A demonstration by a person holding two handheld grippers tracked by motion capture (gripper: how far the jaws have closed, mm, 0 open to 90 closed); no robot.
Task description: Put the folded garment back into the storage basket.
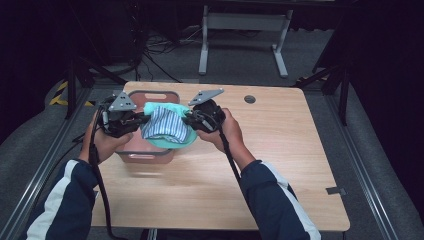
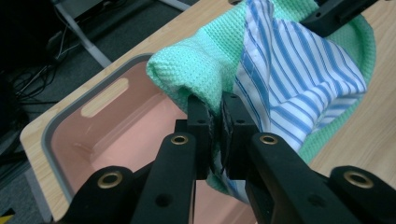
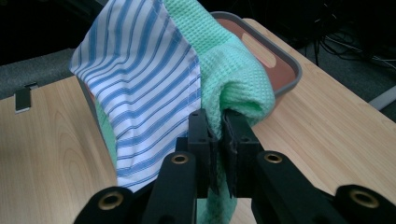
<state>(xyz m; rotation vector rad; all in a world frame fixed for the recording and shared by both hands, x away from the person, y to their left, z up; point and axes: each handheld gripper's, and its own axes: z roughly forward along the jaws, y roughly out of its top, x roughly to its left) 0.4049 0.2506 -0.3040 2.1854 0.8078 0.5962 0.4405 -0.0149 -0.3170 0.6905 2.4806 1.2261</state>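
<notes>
left gripper (image 1: pixel 141 120) clamping cloth bundle (image 1: pixel 166 126) edge | right gripper (image 1: pixel 186 119) clamping opposite edge | bundle hanging above pink bin (image 1: pixel 150 95) | light wood table (image 1: pixel 280 150) sitting on grey carpet (image 1: pixel 240 55), dark room, white frame (image 1: pixel 245 22) standing behind

Green waffle cloth (image 1: pixel 172 140) and blue-striped cloth (image 1: pixel 160 125) bunched together (held aloft) above pink bin (image 1: pixel 145 156).
</notes>
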